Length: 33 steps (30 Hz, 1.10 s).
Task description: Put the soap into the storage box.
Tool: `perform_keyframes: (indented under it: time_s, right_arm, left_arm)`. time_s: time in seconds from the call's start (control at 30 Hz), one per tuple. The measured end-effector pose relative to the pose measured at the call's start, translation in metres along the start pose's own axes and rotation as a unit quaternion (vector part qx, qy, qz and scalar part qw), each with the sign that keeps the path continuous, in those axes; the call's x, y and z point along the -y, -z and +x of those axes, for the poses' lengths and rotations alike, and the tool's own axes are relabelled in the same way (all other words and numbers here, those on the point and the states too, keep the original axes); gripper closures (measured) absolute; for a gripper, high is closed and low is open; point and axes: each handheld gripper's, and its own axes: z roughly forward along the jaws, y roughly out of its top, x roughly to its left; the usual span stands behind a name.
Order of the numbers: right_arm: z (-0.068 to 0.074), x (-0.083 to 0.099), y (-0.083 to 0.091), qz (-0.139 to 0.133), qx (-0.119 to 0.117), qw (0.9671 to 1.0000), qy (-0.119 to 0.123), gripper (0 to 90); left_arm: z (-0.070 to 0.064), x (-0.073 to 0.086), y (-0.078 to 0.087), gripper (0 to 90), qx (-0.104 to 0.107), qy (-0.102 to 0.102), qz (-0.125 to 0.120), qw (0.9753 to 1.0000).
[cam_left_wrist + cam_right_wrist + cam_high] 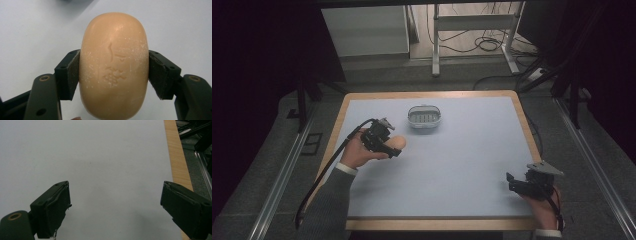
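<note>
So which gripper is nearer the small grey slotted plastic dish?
Left. The left gripper, clamping the peach soap bar, sits just beside the dish; the right gripper waits at the table's near right corner.

soap (397, 142) in left tool (393, 150), before dish (424, 118)

A wood-edged table (517, 107) with a pale grey-blue top stands on grey carpeted floor (272, 165). Beyond it stand a white metal frame (472, 22) and loose cables (489, 44). Surroundings are dark.

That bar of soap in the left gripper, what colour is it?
Peach-orange, with a stamped emblem; the bar of soap shows best in the left gripper view.
</note>
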Motion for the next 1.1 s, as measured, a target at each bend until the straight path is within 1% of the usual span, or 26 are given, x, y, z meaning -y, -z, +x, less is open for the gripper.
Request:
perform_keyframes:
  time_s: [0.13, 0.3, 0.37, 0.5, 0.7, 0.97, 1.1]
  right_arm:
    - [0.0, 0.0, 0.0, 0.001, 0.001, 1.0, 0.0, 9.2]
    - [0.0, 0.001, -0.001, 0.003, 0.001, 1.0, 0.0, 9.2]
    - [0.0, 0.001, -0.001, 0.004, 0.002, 1.0, 0.0, 9.2]
    - [0.0, 0.001, -0.002, 0.004, 0.001, 1.0, 0.001, 9.2]
    - [-0.001, 0.001, -0.002, 0.004, 0.002, 1.0, -0.001, 9.2]
    - [-0.001, 0.001, -0.002, 0.005, 0.001, 1.0, 0.0, 9.2]
    - [-0.001, 0.002, -0.002, 0.005, 0.002, 1.0, 0.0, 9.2]
  left_arm:
    - [0.002, -0.002, -0.001, 32.5, 0.002, 0.002, -0.001, 1.0]
    - [0.004, -0.004, -0.003, 32.5, 0.0, 0.003, 0.001, 1.0]
    - [0.005, -0.006, -0.003, 32.5, 0.0, 0.001, 0.003, 1.0]
    - [0.006, -0.011, -0.004, 32.5, -0.001, 0.002, -0.001, 1.0]
    - [0.011, -0.017, -0.007, 32.5, 0.007, 0.006, -0.001, 1.0]
    - [0.014, -0.027, -0.011, 32.5, 0.006, 0.004, -0.004, 1.0]
    - [0.017, -0.03, -0.012, 32.5, 0.004, 0.008, -0.005, 1.0]
